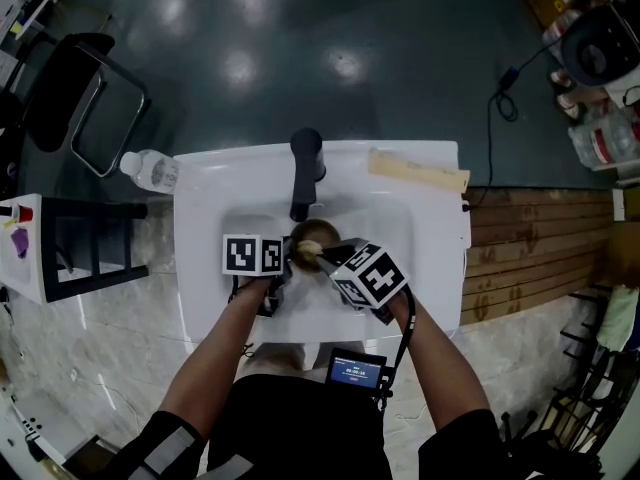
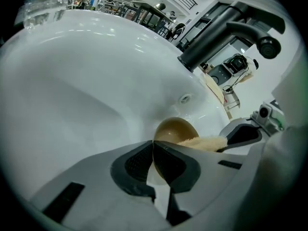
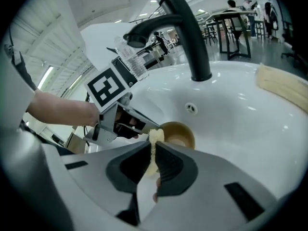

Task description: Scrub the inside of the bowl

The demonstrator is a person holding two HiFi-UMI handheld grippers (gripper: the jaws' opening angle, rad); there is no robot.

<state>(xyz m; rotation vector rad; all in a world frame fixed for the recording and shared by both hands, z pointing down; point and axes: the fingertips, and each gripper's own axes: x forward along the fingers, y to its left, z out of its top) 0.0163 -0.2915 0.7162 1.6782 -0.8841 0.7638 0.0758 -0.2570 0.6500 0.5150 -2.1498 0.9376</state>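
- Surface: white moulded sink surface [image 1: 200, 228] with a rounded basin; both hand-held grippers reach into the basin from the near edge.
- Black curved tap [image 1: 305, 168]: upright on the rim, just beyond the two hand-held grippers.
- Small round overflow hole [image 3: 191, 108]: in the basin wall below the tap, beyond the jaws.
- Clear plastic bottle [image 1: 152, 171]: at the far-left corner of the surface, well to the left of the left hand-held gripper.
- Pale tan flat strip [image 1: 418, 172]: lying on the rim, beyond and to the right of the right hand-held gripper; its material cannot be told.
- Room: dark glossy floor [image 1: 300, 48] beyond the sink, brown wooden planks [image 1: 540, 248] to the right, a black-framed chair [image 1: 85, 98] far left. The gripper views show distant tables and people, too small to detail.
- Left hand-held gripper [image 2: 153, 150]: jaws closed together on the near rim of the brown round bowl [image 2: 175, 129].
- Brown round bowl: in the basin under the tap, between the two hand-held grippers, and tipped.
- Right hand-held gripper [image 3: 152, 158]: jaws clamped on a pale yellow scrubbing sponge [image 3: 155, 137], whose free end touches the bowl.
- Hard to see: in the head view the marker cubes cover most of the bowl. The pinched part of the rim sits behind the left pads. The bottle is cut off at the edge of the left gripper view.
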